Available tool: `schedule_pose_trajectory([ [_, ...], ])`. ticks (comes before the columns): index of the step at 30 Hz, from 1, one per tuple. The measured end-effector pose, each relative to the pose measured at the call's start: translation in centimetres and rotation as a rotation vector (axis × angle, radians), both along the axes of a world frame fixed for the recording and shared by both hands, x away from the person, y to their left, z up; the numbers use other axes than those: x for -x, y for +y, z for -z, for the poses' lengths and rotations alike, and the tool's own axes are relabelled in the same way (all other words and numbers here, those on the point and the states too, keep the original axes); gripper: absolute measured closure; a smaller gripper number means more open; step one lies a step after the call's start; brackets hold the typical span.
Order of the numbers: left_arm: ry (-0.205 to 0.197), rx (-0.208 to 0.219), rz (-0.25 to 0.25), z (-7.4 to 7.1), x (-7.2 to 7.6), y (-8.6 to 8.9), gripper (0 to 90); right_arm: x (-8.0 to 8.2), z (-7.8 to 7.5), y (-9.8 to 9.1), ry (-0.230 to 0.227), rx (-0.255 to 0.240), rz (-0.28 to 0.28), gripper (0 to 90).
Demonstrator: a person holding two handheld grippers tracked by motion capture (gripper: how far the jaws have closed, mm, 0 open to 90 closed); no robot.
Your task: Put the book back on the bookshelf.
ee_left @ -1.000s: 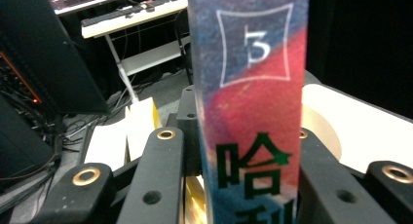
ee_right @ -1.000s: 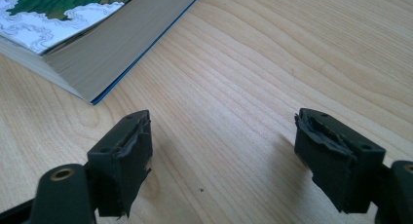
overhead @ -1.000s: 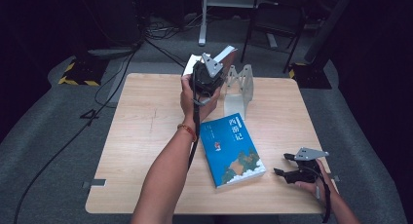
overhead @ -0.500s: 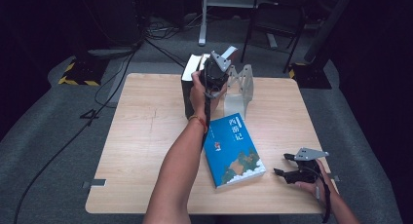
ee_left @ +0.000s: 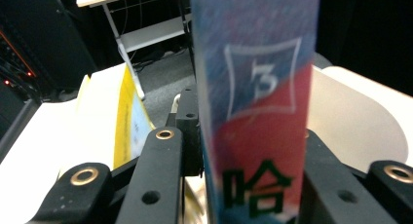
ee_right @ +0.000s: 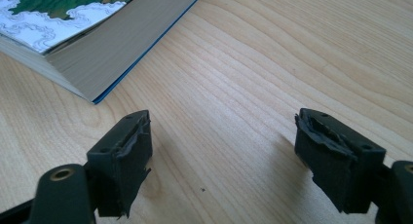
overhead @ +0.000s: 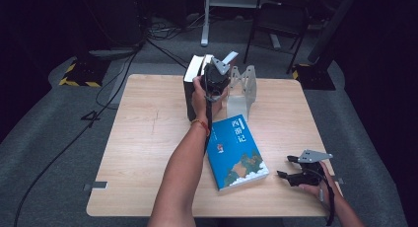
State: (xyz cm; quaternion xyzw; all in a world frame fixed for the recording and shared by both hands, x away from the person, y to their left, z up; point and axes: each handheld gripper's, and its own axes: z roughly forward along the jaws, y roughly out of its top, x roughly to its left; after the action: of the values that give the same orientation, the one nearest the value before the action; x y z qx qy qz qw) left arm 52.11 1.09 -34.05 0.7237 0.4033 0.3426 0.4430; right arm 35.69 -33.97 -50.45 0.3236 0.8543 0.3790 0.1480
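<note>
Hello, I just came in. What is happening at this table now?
A person is working with two handheld grippers at a wooden table. The left gripper is shut on a thick book held upright at the far edge, next to a clear bookstand. The right gripper rests open on the table, near the corner of a blue book that lies flat.

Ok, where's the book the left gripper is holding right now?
In the high view the held book stands upright at the table's far edge, clamped by the left gripper, just left of the clear bookstand.
</note>
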Motion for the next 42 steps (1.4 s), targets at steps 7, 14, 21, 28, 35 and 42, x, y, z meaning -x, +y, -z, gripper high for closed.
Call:
schedule_pose_trajectory([
  [7,0.013,-0.027,0.058,-0.5,1.5,1.0,70.6,0.0,0.0,0.0,0.000,0.001,0.001,21.4],
  [14,0.023,-0.053,0.090,-1.2,2.4,1.1,67.2,0.0,0.0,0.1,0.000,-0.001,0.002,21.4],
  [21,0.050,-0.088,0.095,-2.2,1.8,0.5,67.6,0.0,0.0,0.1,-0.001,0.000,0.002,21.4],
  [28,0.045,-0.117,0.076,-2.6,1.1,-0.4,72.7,0.0,0.0,0.1,0.000,0.000,0.002,21.4],
  [35,0.022,-0.059,0.011,-3.3,-1.3,-0.6,73.2,0.0,0.0,0.1,-0.001,-0.002,0.002,21.4],
  [42,-0.041,-0.023,-0.029,-4.1,-2.9,-2.0,73.3,0.1,0.0,0.1,0.002,-0.002,0.002,21.4],
])
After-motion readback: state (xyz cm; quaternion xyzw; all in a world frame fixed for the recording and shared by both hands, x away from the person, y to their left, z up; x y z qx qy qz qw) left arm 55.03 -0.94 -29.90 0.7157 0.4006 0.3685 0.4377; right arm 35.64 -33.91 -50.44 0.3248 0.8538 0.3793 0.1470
